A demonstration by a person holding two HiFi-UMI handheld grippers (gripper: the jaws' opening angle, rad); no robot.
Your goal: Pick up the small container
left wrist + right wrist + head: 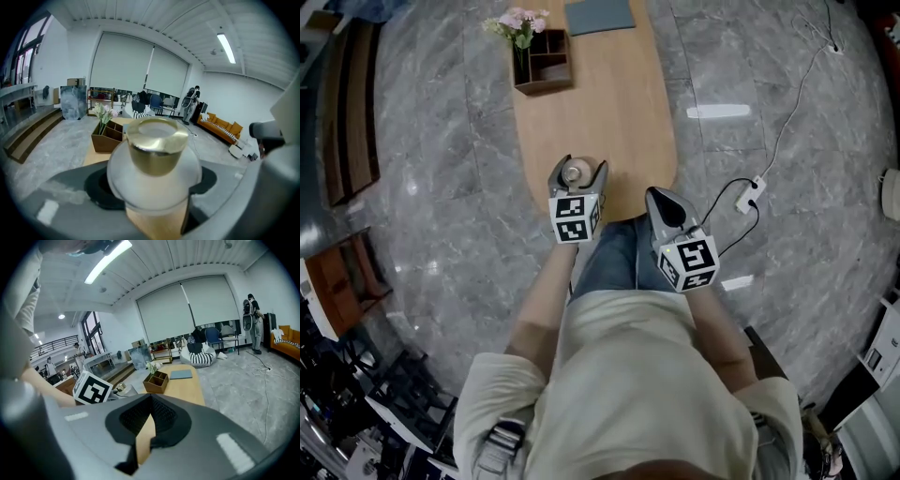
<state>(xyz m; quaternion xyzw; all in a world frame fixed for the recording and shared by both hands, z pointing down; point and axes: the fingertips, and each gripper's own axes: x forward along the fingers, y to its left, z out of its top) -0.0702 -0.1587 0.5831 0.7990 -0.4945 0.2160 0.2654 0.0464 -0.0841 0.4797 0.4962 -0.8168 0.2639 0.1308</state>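
The small container (pixel 575 173) is a frosted glass jar with a gold lid, at the near end of the oval wooden table (pixel 619 112). My left gripper (pixel 577 167) is shut on it, one jaw on each side. In the left gripper view the small container (pixel 154 159) fills the gap between the black pads (pixel 101 187) and touches both; tabletop shows beneath it. My right gripper (pixel 661 199) hangs to the right, just off the table's near edge, shut and empty. In the right gripper view its pads (pixel 161 416) meet with only a thin slit between them.
A wooden organizer with pink flowers (pixel 542 61) and a grey-blue pad (pixel 598 16) sit at the table's far end. A white power strip with cable (pixel 750 195) lies on the marble floor to the right. The person's jeans-clad legs (pixel 609 258) are right at the near edge.
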